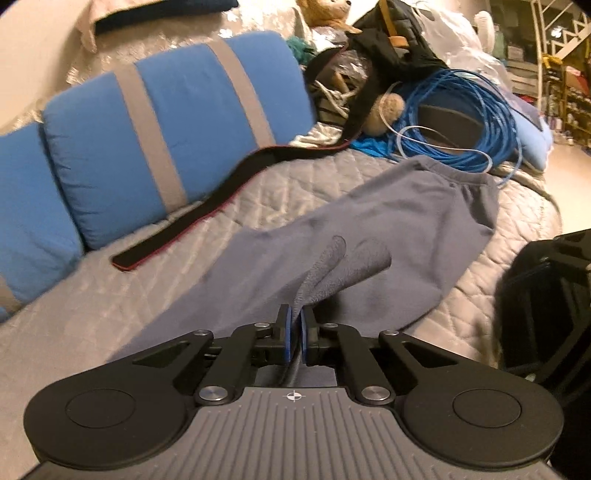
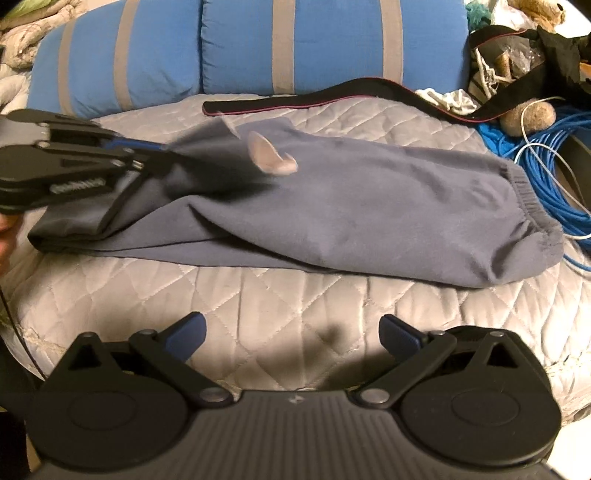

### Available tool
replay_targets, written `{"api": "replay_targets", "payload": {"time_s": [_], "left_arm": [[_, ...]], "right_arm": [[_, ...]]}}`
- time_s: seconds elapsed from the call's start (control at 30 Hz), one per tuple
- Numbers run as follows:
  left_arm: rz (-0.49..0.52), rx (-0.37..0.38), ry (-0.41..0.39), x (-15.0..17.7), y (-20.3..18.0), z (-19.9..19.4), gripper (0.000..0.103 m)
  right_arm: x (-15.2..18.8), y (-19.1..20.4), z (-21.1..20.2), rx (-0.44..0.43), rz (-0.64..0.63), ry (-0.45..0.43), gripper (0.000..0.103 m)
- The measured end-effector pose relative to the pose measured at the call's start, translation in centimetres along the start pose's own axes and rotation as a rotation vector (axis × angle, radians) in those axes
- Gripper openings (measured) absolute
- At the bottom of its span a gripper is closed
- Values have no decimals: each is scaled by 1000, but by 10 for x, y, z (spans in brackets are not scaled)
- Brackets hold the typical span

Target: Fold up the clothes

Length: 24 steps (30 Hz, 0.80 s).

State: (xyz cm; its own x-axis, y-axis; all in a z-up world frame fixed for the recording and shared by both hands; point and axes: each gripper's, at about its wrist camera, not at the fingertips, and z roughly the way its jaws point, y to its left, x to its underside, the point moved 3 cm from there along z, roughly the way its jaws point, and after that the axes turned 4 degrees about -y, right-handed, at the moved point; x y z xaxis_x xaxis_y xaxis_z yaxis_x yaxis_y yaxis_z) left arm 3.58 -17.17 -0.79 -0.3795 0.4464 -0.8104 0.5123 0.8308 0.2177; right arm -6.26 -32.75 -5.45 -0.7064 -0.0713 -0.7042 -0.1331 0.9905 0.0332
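A grey quilted bedspread (image 2: 295, 302) covers the bed. Along its far edge lie blue cushions with grey stripes (image 2: 325, 40), and a long black strap with red edging (image 2: 332, 98) runs just in front of them. Beyond the strap's right end sit a coil of blue cable (image 1: 454, 122), a tan plush toy (image 2: 532, 116) and a black bag (image 1: 391, 44).

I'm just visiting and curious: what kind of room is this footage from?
Probably a lived-in bedroom or spare room. Grey sweatpants lie on a quilted bed cover, with blue cushions behind and a stuffed bear, bags and a coil of blue cable piled at one end.
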Motion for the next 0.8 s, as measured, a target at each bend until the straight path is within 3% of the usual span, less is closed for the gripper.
{"api": "replay_targets", "payload": {"time_s": [0.17,0.27,0.43,0.53,0.6,0.67,0.8], "left_arm": [[-42,-204,-18,12,61,-56,4],[-99,-374,17,34,114,-99,4],[-245,-664,223,85,198,-150,8],[-357,-762,293,100,222,-166,15],[-374,-784,273,95,222,-169,31],[-358,-740,220,79,212,-161,37],[-288,-456,129,38,176,-107,41]], "right_arm": [[-6,0,-5,-9,-6,-32,103],[-11,7,-3,-41,-23,-47,103],[-13,27,12,-89,-63,-34,103],[-12,36,18,-102,-72,-45,103],[-13,39,19,-106,-69,-57,103],[-15,41,21,-106,-63,-74,103],[-20,40,20,-87,-49,-127,103]]}}
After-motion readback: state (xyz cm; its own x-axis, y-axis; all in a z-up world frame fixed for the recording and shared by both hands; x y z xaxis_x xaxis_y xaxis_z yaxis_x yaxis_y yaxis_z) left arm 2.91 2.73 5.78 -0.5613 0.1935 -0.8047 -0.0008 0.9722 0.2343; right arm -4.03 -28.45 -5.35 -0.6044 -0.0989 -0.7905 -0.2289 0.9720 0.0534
